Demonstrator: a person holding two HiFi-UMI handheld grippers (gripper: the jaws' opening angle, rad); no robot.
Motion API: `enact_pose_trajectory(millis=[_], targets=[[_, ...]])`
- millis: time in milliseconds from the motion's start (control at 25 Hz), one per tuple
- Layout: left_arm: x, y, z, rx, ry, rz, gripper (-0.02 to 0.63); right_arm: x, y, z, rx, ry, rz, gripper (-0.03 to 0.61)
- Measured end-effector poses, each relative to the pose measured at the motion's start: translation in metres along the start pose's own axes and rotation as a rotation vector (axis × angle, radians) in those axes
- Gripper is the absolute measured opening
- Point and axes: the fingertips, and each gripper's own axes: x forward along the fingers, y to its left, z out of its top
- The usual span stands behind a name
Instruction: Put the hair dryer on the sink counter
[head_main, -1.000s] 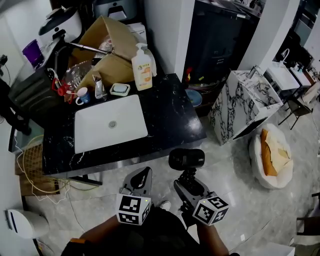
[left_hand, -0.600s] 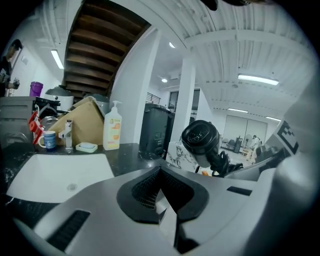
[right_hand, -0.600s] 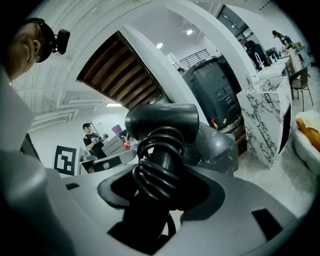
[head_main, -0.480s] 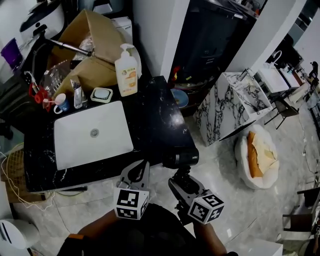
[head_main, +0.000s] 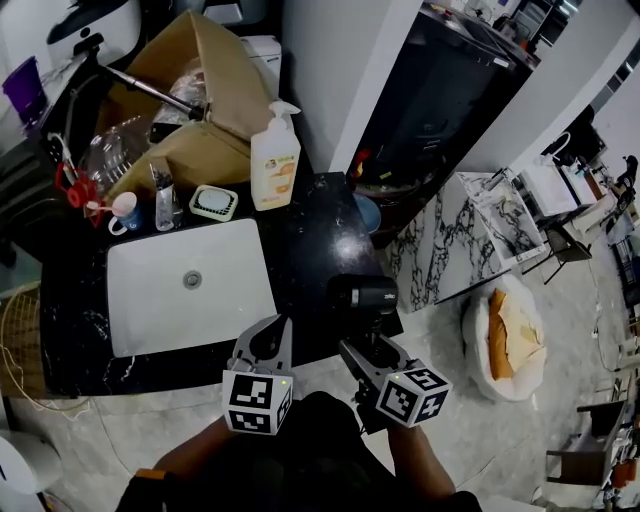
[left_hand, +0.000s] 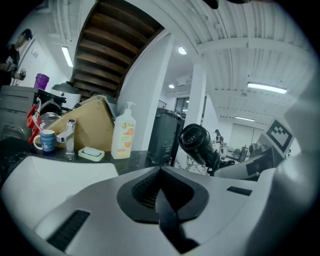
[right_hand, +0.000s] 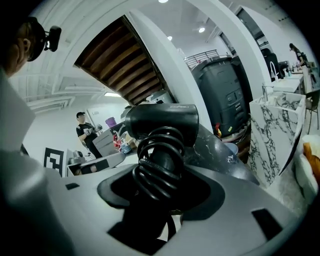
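one black hair dryer (head_main: 365, 295) (right_hand: 162, 120) (left_hand: 197, 142) stands upright in the right gripper (head_main: 367, 352) (right_hand: 155, 200), barrel on top. the jaws are closed on its handle, which has the cord (right_hand: 157, 160) coiled round it. in the head view the dryer sits over the 4 o'clock corner of the black table (head_main: 320, 240); whether it touches the top cannot be told.

at 9 o'clock of the right gripper, just beside it, the left gripper (head_main: 265, 345) (left_hand: 162, 200) has its jaws pressed together with nothing between them, pointing at the table's near edge.

on the table, the white sink basin (head_main: 190, 285) lies at 9 o'clock of the dryer. along the basin's far edge, toward 12 o'clock, stand a soap bottle (head_main: 275, 160), a soap dish (head_main: 213, 202), a faucet (head_main: 165, 200) and a cup (head_main: 125, 212), running from right to left. a cardboard box (head_main: 210, 100) rises behind them.

off the table, at 3 o'clock, a marble cabinet (head_main: 450, 240) stands on the floor, and a cushion (head_main: 510, 330) lies further out at 4 o'clock.
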Motion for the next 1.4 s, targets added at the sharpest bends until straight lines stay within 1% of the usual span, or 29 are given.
enact_pose_trajectory(millis=[200,360,560,840,1160,1400], targets=[[0.002,0.02,-0.005,-0.028,0.015,0.047,0.006,0.033,-0.004,0.011,-0.039,0.059,0.006,0.264],[0.009,0.039,-0.006,-0.042,0.026,0.103,0.006,0.064,-0.015,0.025,-0.072,0.108,0.009,0.264],[0.024,0.065,-0.003,-0.046,0.036,0.181,0.006,0.107,-0.033,0.039,-0.097,0.166,0.002,0.264],[0.051,0.096,-0.001,-0.078,0.065,0.27,0.006,0.166,-0.057,0.052,-0.124,0.256,-0.009,0.264],[0.078,0.118,-0.005,-0.115,0.101,0.328,0.006,0.22,-0.079,0.046,-0.153,0.37,-0.044,0.264],[0.091,0.126,-0.006,-0.128,0.115,0.344,0.006,0.239,-0.096,0.045,-0.181,0.411,-0.086,0.264]])
